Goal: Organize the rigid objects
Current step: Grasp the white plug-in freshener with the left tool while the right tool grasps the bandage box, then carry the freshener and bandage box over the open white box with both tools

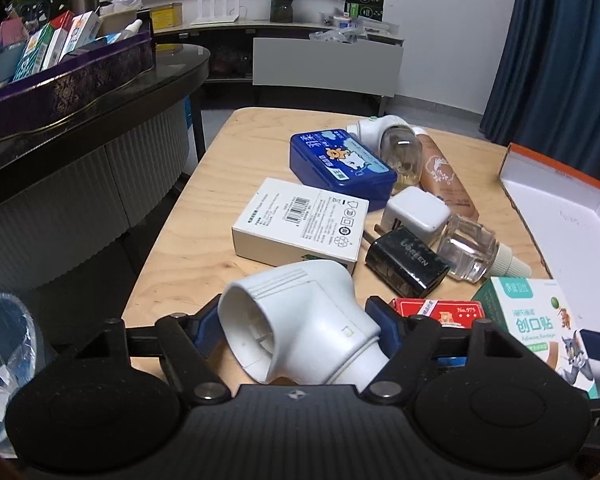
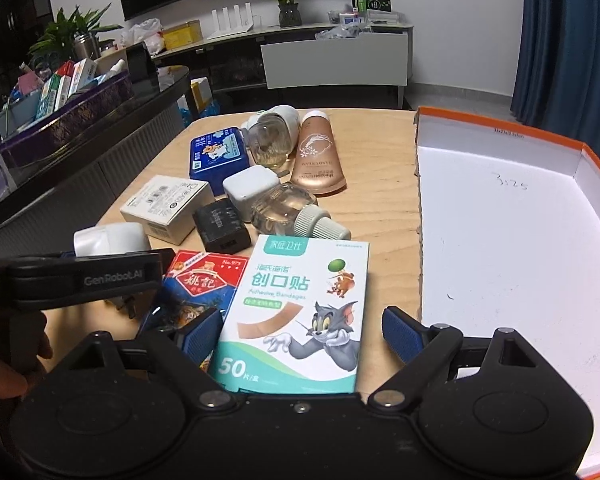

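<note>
My left gripper (image 1: 296, 320) is shut on a white plug-in heater (image 1: 300, 320), its blue pads against both sides, just above the wooden table (image 1: 204, 208). In the right wrist view that heater (image 2: 108, 240) shows at the left, by a hand. My right gripper (image 2: 300, 332) is open around a bandage box (image 2: 300, 312) lying flat; the right pad stands clear of it. Beside it lies a red card box (image 2: 204, 280). Further back are a black charger (image 2: 220, 224), a white charger (image 2: 246, 188), a glass bottle (image 2: 284, 208), a white carton (image 2: 168, 204), a blue tin (image 2: 216, 156) and a tube (image 2: 318, 156).
An open white box with orange rim (image 2: 500, 240) fills the table's right side. A second heater with its bottle (image 2: 270, 132) lies at the back. A dark oval table (image 1: 100, 104) carrying a purple tray of boxes (image 1: 60, 80) stands to the left. A bag-lined bin (image 1: 4, 360) is at lower left.
</note>
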`<state>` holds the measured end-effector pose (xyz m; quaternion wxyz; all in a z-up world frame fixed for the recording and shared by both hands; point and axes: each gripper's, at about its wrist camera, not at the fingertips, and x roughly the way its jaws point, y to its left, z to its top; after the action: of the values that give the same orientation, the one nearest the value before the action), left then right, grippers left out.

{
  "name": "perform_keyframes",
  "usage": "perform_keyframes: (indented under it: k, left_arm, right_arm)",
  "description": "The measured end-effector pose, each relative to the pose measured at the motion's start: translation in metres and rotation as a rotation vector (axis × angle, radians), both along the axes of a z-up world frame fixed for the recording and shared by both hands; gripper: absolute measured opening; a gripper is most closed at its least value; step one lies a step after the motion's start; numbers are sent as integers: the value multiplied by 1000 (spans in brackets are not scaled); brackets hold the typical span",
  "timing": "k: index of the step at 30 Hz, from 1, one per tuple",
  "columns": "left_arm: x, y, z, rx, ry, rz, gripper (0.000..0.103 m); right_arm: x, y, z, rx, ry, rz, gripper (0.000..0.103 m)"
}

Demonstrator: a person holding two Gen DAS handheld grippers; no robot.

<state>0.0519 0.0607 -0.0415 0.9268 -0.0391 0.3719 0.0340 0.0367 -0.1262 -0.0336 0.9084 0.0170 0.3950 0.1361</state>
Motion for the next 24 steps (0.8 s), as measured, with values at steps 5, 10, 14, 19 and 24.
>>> perform_keyframes:
  k: [5,10,14,19,24]
  left_arm:
    - [2,2,1,-23,0,1,75]
    - [-1,5,3,-30,-11,11,75]
    - [-4,7,5,-46,-23,15,75]
    - [-5,3,6,-41,-33,2,75]
    - [-7,4,7,-39,-36,5,75]
  right_arm:
    - [7,4,-3,19,12,-8,102]
    - [10,7,-1,-20,-17,3,102]
    - [13,-6,-1,-45,-10,-68,102]
    - [19,-7,-7,-30,43,-44,102]
    - [23,3,-9,-102,-17,25,84]
